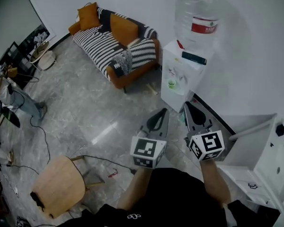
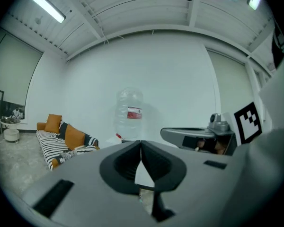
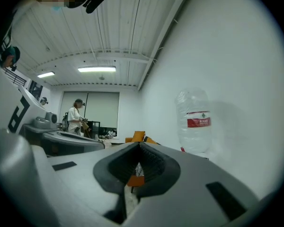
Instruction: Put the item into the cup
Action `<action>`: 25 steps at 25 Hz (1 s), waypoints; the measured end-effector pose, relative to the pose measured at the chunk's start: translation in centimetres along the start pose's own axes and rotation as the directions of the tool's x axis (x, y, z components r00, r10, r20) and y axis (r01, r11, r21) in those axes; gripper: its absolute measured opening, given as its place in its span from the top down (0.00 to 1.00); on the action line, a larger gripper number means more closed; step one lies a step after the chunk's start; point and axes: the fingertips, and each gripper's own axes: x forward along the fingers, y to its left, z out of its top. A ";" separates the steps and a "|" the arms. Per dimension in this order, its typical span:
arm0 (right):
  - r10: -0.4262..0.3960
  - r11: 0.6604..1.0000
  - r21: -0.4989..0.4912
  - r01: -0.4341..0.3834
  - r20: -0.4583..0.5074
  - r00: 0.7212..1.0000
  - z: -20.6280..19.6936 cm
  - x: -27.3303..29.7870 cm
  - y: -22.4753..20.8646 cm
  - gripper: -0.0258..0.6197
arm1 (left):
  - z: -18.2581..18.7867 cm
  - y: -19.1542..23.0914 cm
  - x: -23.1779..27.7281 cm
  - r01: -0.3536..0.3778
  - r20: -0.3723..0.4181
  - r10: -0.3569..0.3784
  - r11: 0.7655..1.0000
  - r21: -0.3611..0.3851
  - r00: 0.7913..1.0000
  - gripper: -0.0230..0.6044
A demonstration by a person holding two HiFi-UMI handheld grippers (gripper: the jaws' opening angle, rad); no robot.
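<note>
Fingers (image 2: 118,167) of the left gripper (image 1: 162,113) are seen closed together with nothing between them, and those of the right gripper (image 1: 188,107) are likewise shut and empty. Both grippers are held side by side above the grey floor (image 1: 85,112), in front of the white water dispenser (image 1: 180,74) and pointed roughly towards it without touching it. A small green cup (image 1: 172,83) is seen in the recess on the dispenser's front, below its taps. A large clear bottle (image 1: 198,13) with a red label is mounted upside down on top of the dispenser. A striped sofa (image 1: 102,44) with orange cushions is placed to the left of the dispenser, along the same wall. A white cabinet (image 1: 270,160) is placed to the dispenser's right. A round wooden stool (image 1: 57,186) is seen well apart from the dispenser, at the lower left, and a person (image 1: 12,96) is seen farther left still.
</note>
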 end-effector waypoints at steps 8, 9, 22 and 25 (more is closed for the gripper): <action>-0.035 0.999 0.009 0.035 0.035 0.999 1.5 -5.2 -1.3 0.95 | 0.3 -5.0 -0.9 0.057 -0.030 -0.056 0.998 0.023 0.998 0.94; -0.047 0.999 0.011 0.046 0.052 0.998 1.9 -5.6 -1.8 0.95 | 0.6 -5.5 -0.6 0.067 -0.026 -0.067 0.997 0.034 0.997 0.94; -0.082 0.871 0.421 0.252 -0.383 0.920 -16.3 -7.3 -8.7 0.94 | -10.0 -5.1 2.3 0.087 -0.288 -0.104 0.994 -0.072 0.952 0.94; -0.074 0.850 0.442 0.287 -0.439 0.896 -20.0 -7.6 -8.4 0.94 | -13.7 -2.9 2.7 0.094 -0.356 -0.125 0.990 -0.104 0.926 0.94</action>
